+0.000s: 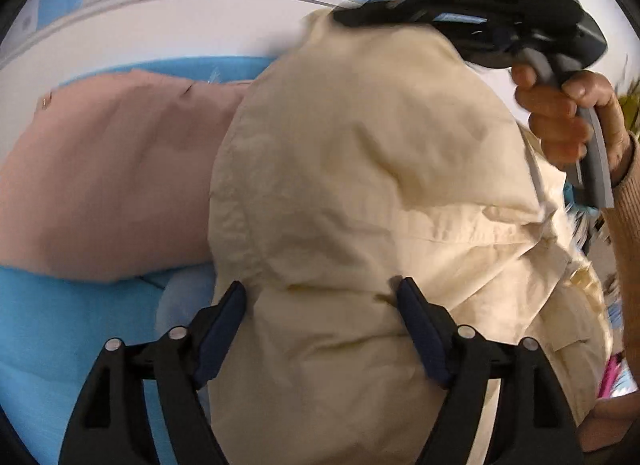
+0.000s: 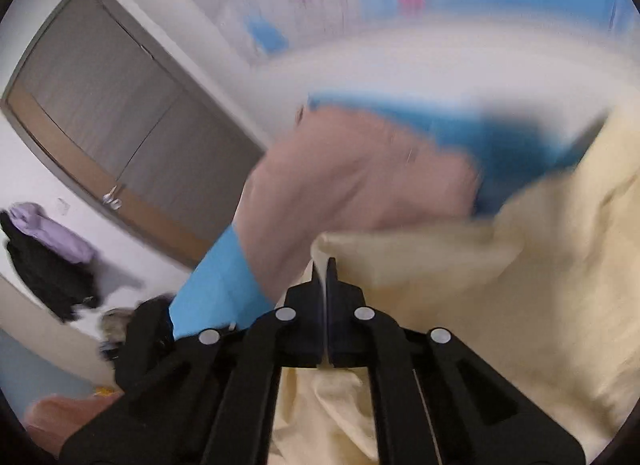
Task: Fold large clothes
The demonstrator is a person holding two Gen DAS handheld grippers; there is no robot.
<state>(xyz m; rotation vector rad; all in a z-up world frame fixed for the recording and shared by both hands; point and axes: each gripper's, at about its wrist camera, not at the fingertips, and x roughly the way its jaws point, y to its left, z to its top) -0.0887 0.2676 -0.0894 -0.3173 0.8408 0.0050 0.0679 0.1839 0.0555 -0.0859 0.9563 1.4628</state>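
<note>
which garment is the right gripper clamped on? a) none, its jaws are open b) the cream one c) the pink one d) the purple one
b: in the right wrist view the right gripper has its jaws closed together on a fold of the cream garment, while the pink garment lies beyond it on the blue cover.

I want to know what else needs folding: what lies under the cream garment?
Under the cream garment, a pink garment sticks out to one side, lying on blue bedding. How far either one runs beneath the cream cloth is covered.
</note>
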